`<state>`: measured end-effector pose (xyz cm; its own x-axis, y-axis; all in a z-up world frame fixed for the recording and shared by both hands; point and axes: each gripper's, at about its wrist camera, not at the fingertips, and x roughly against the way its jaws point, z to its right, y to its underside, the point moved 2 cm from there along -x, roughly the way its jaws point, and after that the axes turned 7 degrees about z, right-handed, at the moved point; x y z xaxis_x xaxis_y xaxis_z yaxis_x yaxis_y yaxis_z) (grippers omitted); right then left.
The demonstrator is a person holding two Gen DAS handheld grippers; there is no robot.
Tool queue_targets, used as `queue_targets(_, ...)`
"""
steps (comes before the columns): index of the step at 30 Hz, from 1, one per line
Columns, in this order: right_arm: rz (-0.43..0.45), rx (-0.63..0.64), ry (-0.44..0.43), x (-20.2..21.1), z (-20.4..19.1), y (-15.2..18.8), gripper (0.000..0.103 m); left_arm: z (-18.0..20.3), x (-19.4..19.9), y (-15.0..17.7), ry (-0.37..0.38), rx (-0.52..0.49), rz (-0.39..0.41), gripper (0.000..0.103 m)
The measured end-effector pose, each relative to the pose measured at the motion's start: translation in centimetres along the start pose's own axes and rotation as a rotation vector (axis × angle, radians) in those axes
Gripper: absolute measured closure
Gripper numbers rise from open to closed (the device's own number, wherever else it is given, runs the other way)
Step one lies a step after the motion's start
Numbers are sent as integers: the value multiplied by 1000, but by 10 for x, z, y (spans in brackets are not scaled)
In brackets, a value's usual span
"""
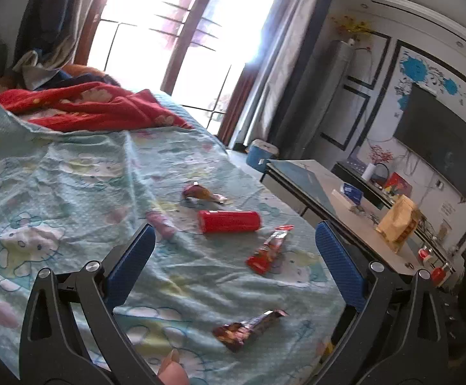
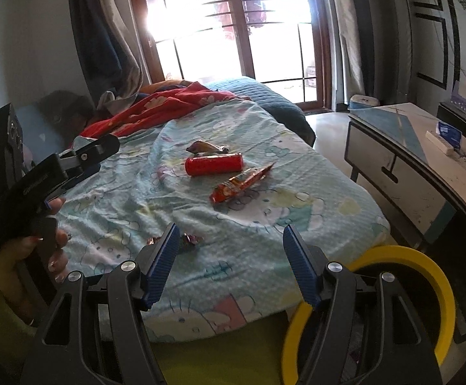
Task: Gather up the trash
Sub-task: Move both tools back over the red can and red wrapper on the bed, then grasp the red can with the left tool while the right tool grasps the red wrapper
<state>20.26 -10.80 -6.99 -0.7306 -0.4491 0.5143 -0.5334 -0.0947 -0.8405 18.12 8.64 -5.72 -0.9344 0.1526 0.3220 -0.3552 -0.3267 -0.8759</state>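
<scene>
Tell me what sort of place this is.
Most likely a bedroom in a home. A bed with a cartoon-print sheet fills the middle, a red blanket is bunched at its far end, and a wall-mounted TV hangs over a low cabinet beside curtained glass doors.

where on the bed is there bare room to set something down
Free: the sheet between the red blanket and the red can. Crowded: around the can, red wrapper and brown wrapper.
</scene>
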Motion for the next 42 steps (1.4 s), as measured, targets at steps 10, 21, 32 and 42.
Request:
queue_targets(10, -28, -59, 28, -56, 10, -17, 39, -25, -34, -7, 6, -1, -93, 12)
queue_targets(21, -75, -152, 52, -122, 29, -32, 45, -29, -93, -10, 61, -41, -232, 25)
queue_targets(32, -145, -316, 8, -169, 52, -24, 69, -20, -149, -5, 99, -45, -333, 25)
queue_targets(42, -110, -302, -19, -152, 52, -22, 86, -20, -186, 12, 110, -18, -411, 25)
